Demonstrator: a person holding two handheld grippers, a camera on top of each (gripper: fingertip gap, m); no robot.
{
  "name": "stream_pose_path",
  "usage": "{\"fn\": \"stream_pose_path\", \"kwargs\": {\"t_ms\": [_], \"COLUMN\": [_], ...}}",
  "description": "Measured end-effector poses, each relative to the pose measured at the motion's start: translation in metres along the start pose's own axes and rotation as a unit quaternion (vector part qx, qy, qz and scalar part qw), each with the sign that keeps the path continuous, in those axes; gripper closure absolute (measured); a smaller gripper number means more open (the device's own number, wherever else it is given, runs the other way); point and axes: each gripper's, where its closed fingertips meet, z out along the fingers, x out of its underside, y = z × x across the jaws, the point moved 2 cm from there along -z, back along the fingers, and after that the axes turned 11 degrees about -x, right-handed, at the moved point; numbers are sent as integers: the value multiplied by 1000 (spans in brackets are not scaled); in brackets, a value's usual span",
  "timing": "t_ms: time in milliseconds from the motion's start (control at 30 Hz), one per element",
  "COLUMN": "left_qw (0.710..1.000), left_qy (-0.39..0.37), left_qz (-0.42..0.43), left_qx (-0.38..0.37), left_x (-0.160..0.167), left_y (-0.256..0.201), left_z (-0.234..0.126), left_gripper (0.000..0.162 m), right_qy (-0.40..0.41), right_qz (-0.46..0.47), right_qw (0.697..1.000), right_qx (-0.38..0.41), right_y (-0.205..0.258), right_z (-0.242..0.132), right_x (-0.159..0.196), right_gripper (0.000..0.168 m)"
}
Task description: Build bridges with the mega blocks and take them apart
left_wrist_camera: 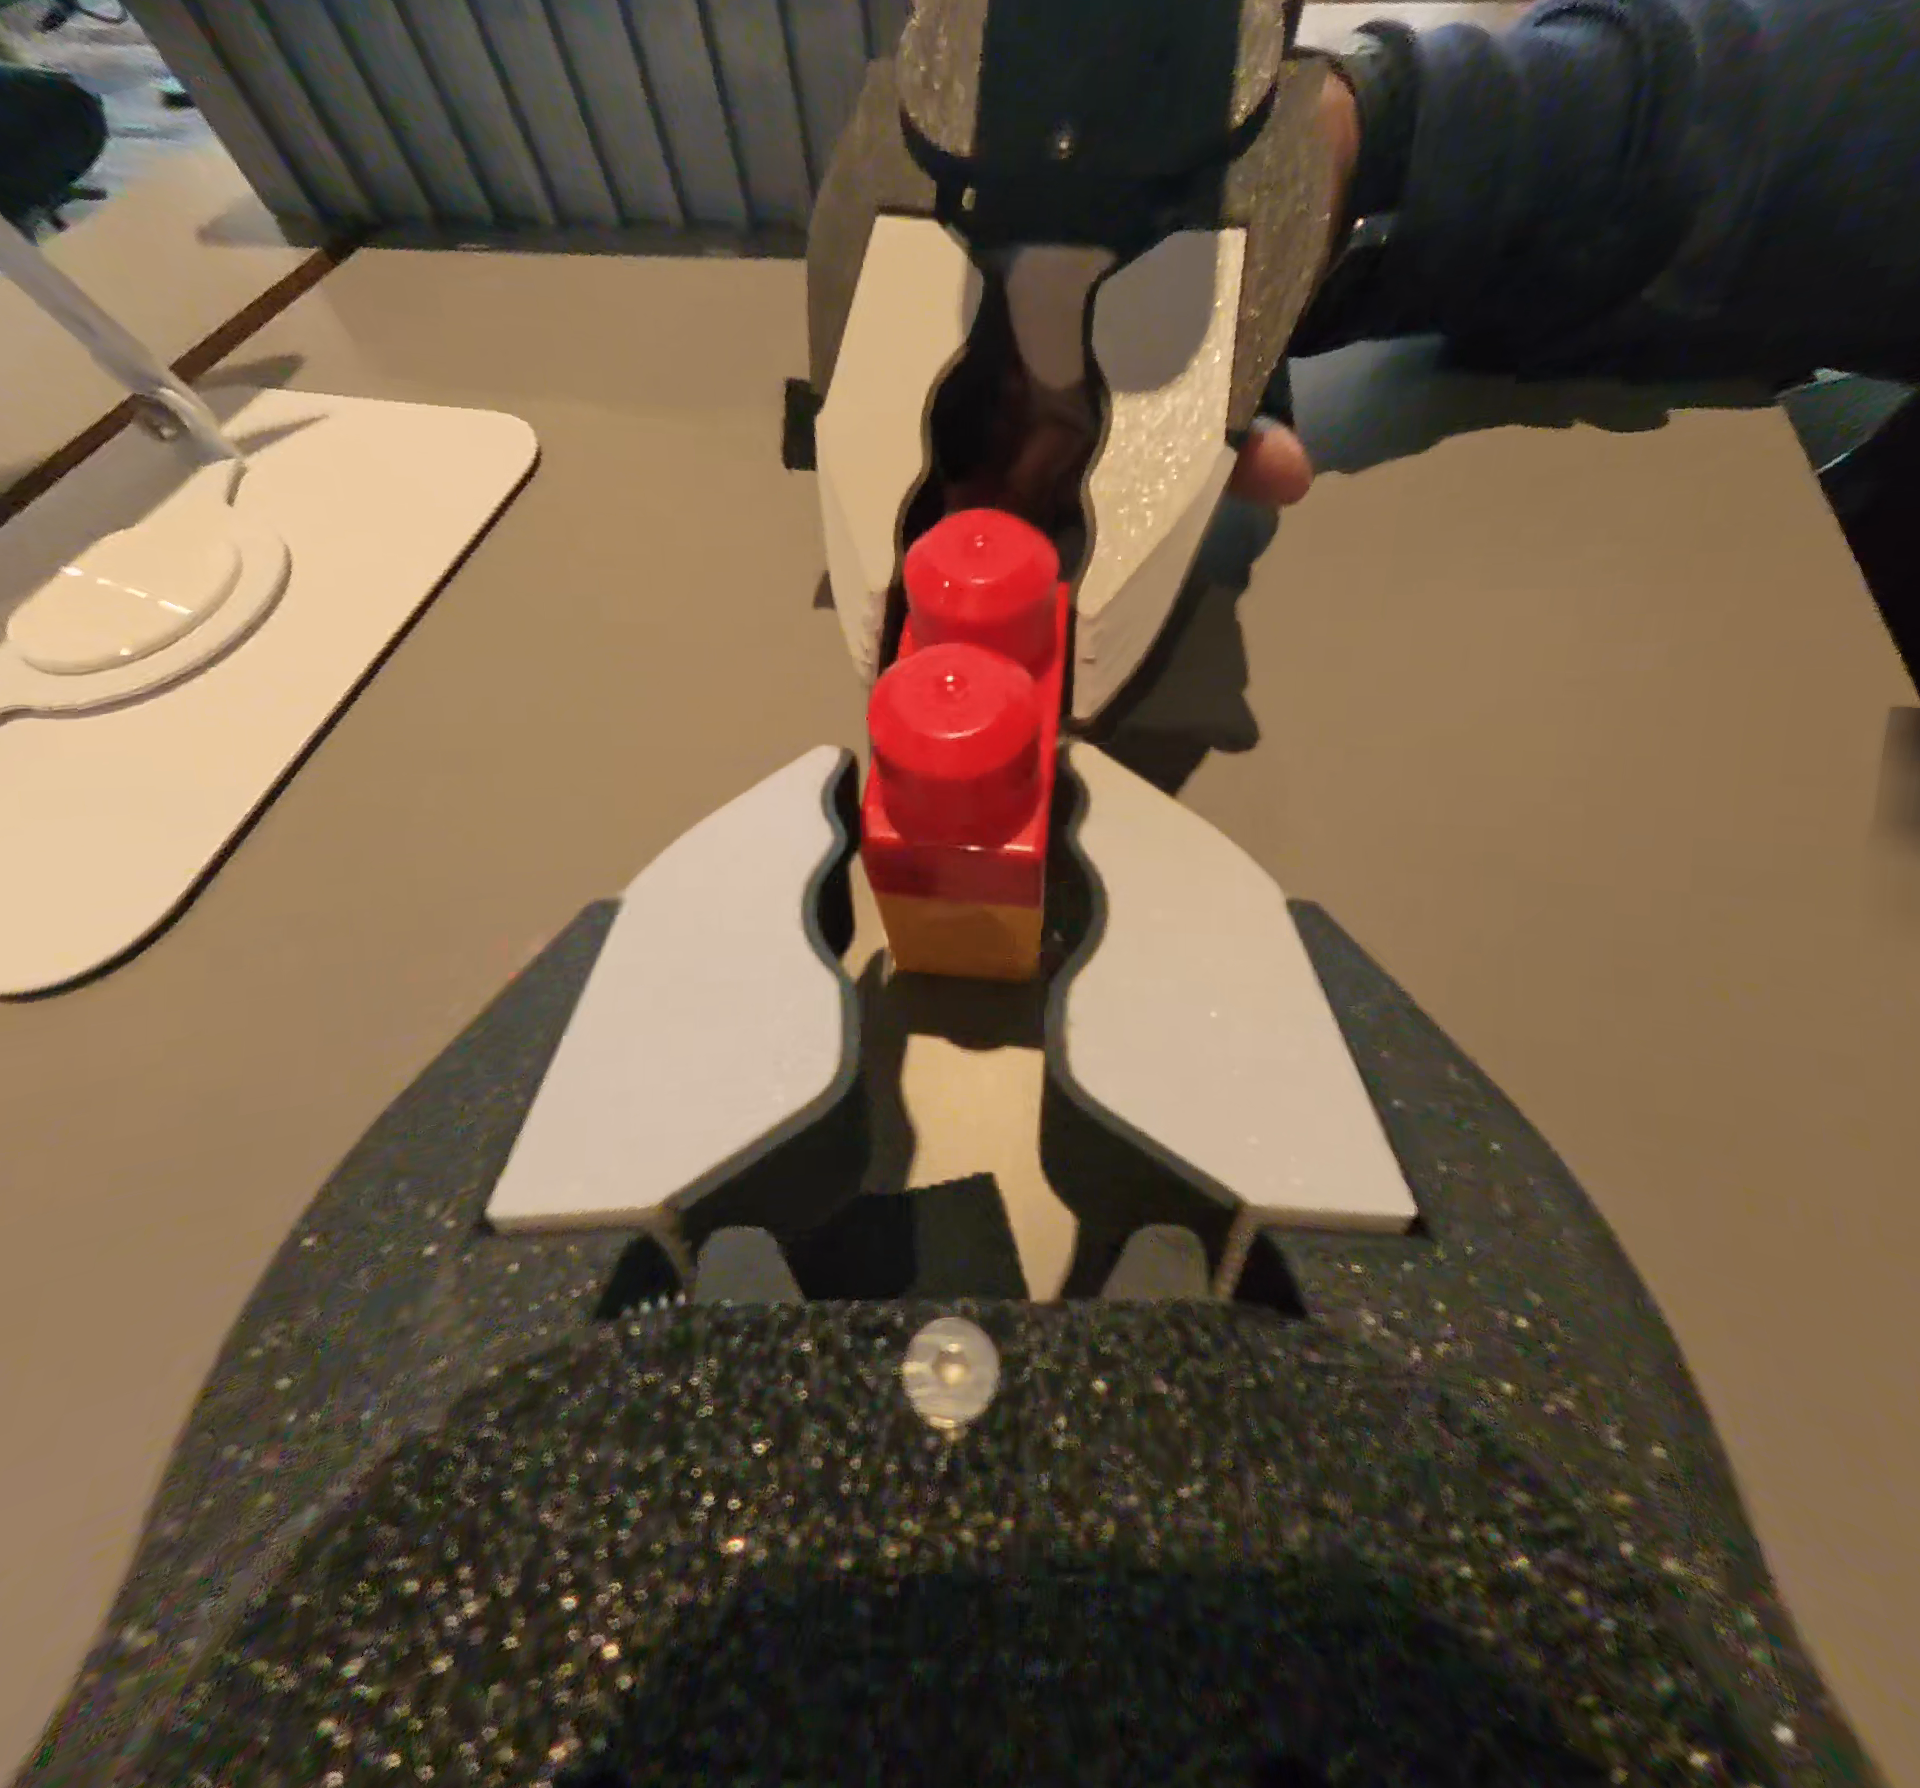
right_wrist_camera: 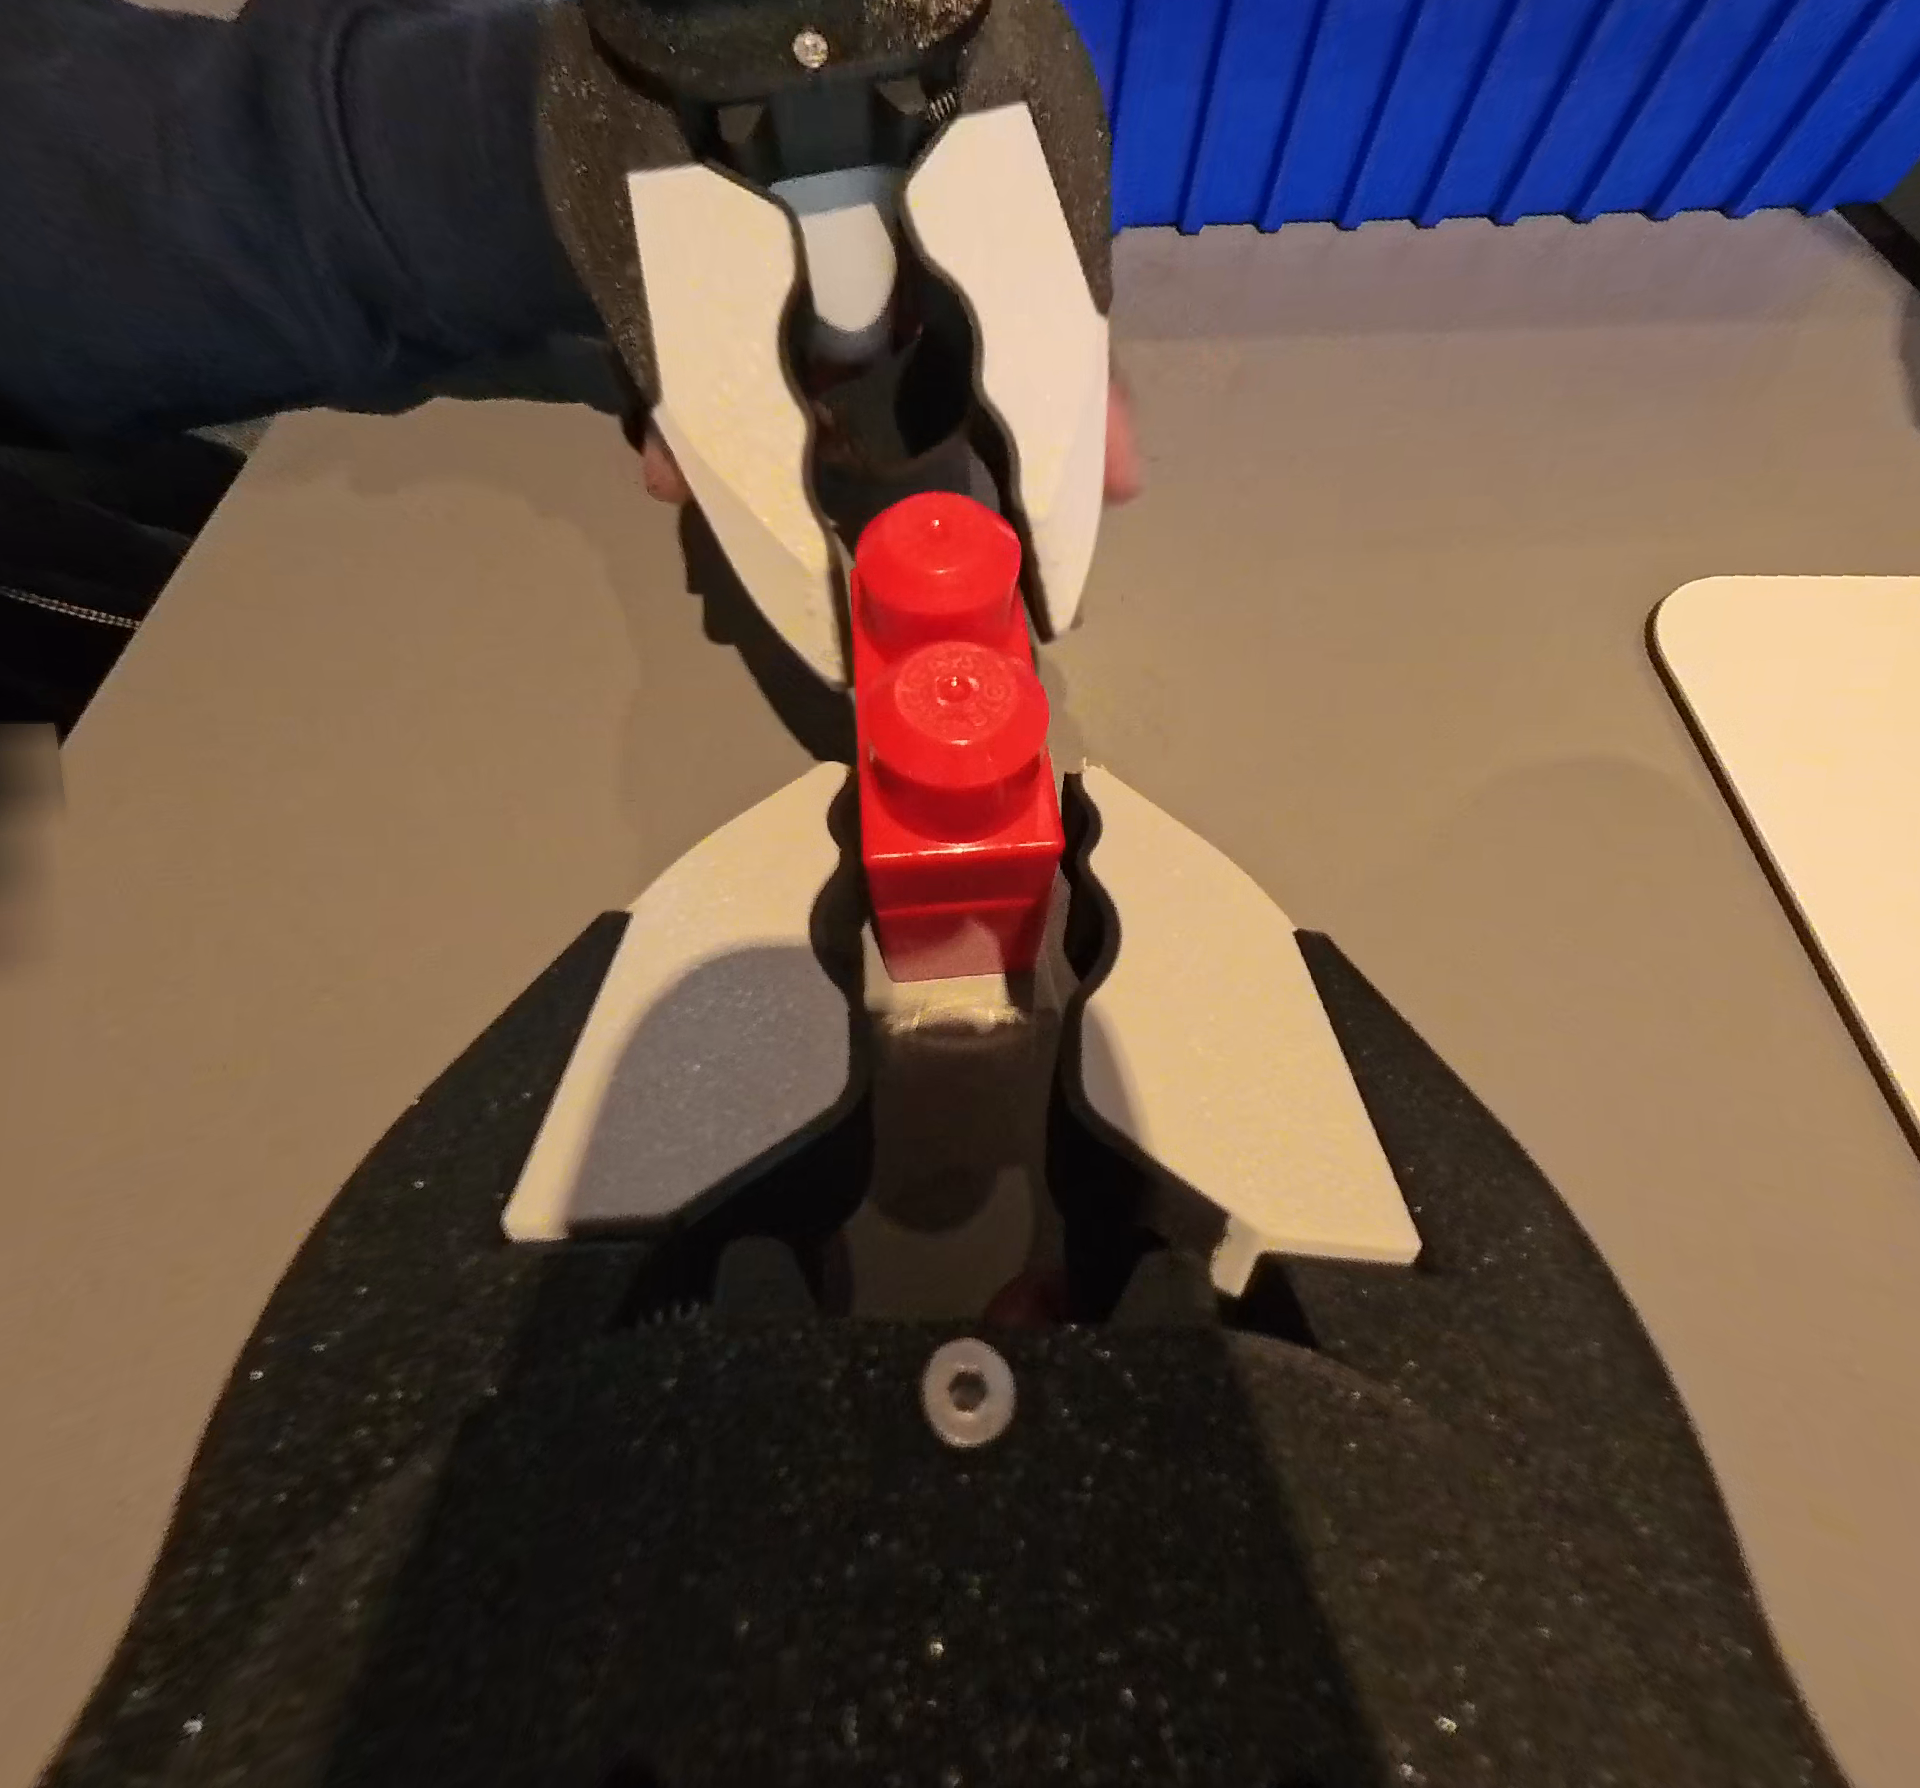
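A red mega block (left_wrist_camera: 961, 782) with two studs sits on a yellow block (left_wrist_camera: 966, 938) on the grey table (left_wrist_camera: 1507, 855). My left gripper (left_wrist_camera: 958, 764) is closed on the near end of the red block, one finger on each side. My right gripper (left_wrist_camera: 982, 668) faces it from the far side and clamps the other end. In the right wrist view the red block (right_wrist_camera: 956, 803) is pinched between my right gripper's (right_wrist_camera: 958, 777) fingers, and my left gripper (right_wrist_camera: 940, 652) grips the far end. A pale piece (right_wrist_camera: 940, 1009) shows under the red block there; I cannot tell what it is.
A white mat (left_wrist_camera: 312, 699) carrying a clear stand (left_wrist_camera: 135, 575) lies left of the blocks; the mat also shows in the right wrist view (right_wrist_camera: 1829, 782). A grey ribbed bin (left_wrist_camera: 520, 107) and a blue ribbed bin (right_wrist_camera: 1507, 45) stand at opposite table ends. Dark sleeves (left_wrist_camera: 1610, 180) hold the grippers. My two grippers' fingertips are within a few centimetres of each other.
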Motion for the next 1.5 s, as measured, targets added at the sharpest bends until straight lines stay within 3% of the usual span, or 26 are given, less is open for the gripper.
{"fn": "stream_pose_path", "kwargs": {"t_ms": [467,667,833,1000,1133,1233,1333,1400,1500], "left_qw": [1000,985,975,975,978,981,984,986,987], "left_qy": [-7,-154,-178,-157,-138,-117,-93,-79,-65], "left_qz": [24,-31,-64,-49,-20,-3,14,23,35], "left_qx": [-16,-69,-118,-148,-153,-153,-148,-146,-145], "left_x": [0,-28,-29,-25,-22,-19,-16,-13,-11], "left_y": [-2,15,32,35,30,27,24,22,21], "left_z": [-1,-31,-42,-37,-31,-25,-18,-15,-11], "left_gripper": [126,122,125,127,128,128,128,128,129], "right_qy": [-2,-15,-128,-239,-229,-90,26,70,154], "right_qz": [3,14,56,51,35,88,184,211,229], "right_qw": [1000,1000,990,963,928,883,841,817,792], "right_qx": [-2,8,19,113,291,453,509,532,544], "right_y": [0,-1,-9,-15,-20,-46,-75,-97,-131], "right_z": [0,-7,-42,-121,-237,-340,-419,-454,-474], "right_x": [0,-1,-27,-64,-72,-28,41,72,106], "right_gripper": [131,132,132,132,132,132,132,132,132]}}
